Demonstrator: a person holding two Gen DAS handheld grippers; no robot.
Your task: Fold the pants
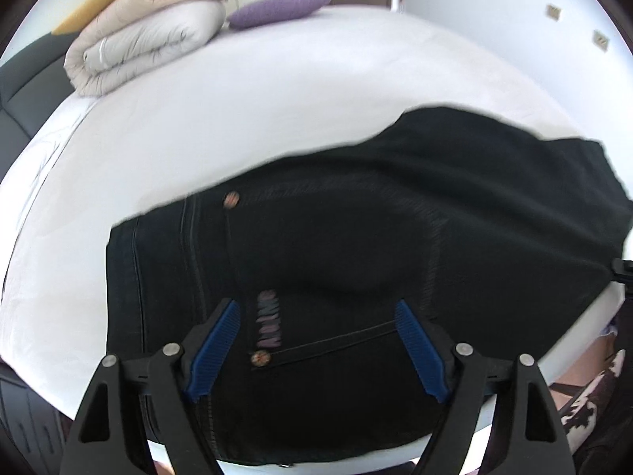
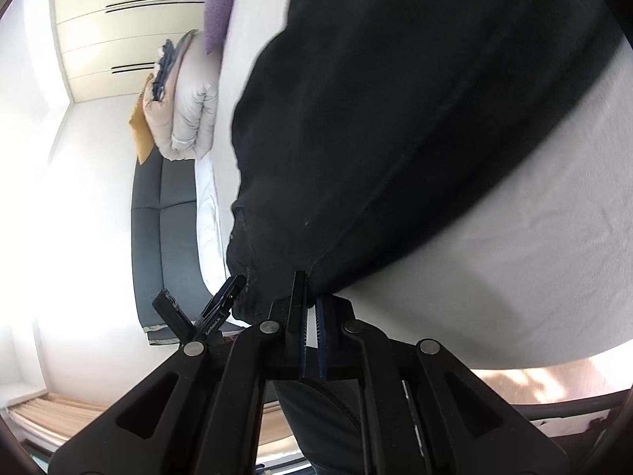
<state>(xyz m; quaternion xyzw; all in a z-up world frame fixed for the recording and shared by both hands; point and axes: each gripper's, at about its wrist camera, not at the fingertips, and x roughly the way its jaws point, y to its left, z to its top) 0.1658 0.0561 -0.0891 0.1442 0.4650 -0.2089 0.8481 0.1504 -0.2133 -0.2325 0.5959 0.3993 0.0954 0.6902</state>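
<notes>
Pants: black pants (image 1: 356, 217) lie spread on the white bed (image 1: 237, 118), filling the lower and right part of the left wrist view; a copper rivet, a pocket seam and pinkish lettering show near the bottom centre.
Left gripper: the left gripper (image 1: 318, 340) hovers at the bottom centre with its blue pads wide apart, over the pocket area; nothing is pinched between them.
Right gripper: the right gripper (image 2: 312, 316), bottom centre of its own view, has its jaws almost fully together, pinching an edge of the dark cloth (image 2: 395, 118) that rises toward the top of the frame.
Bedding: a folded beige duvet (image 1: 142, 39) sits in the upper left of the left wrist view, a purple pillow (image 1: 277, 10) just to its right.
Room: pale wardrobe doors (image 2: 138, 31) in the upper left of the right wrist view, a grey upholstered panel (image 2: 162, 217) beside the mattress edge.
</notes>
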